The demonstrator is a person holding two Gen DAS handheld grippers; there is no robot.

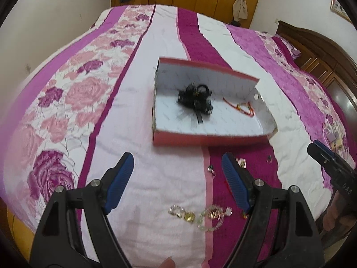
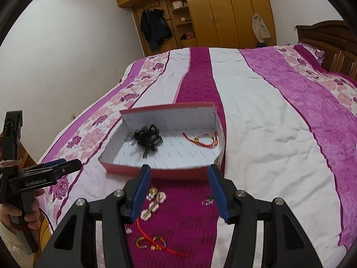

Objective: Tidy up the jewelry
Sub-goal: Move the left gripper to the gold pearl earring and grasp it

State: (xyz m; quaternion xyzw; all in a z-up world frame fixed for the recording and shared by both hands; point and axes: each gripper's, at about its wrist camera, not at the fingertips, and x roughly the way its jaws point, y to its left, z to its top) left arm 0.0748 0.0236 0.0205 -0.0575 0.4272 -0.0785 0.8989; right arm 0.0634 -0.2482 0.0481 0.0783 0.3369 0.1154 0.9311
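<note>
Both grippers — left (image 1: 178, 178), right (image 2: 179, 192) — hang wide open and empty over loose jewelry before the red box (image 2: 156, 170), so picking the braided bracelet (image 2: 151, 243) looks next

Even, soft indoor light; slight motion blur, strong fisheye bending at edges.

Striped quilt (image 2: 256, 116) covered bed, bands of magenta, white, lilac, plus rose-print strip along one side. Wooden wardrobe (image 2: 223, 11) stood against far wall. Dark jackets (image 2: 155, 28) hung in its open section, beside shelves with small items. Beige bag (image 2: 260, 28) hung on wardrobe door. Dark wooden headboard (image 2: 330, 42) rose at bed's right end. White cable and small objects (image 1: 333, 134) lay on quilt's right edge, blurred.
</note>
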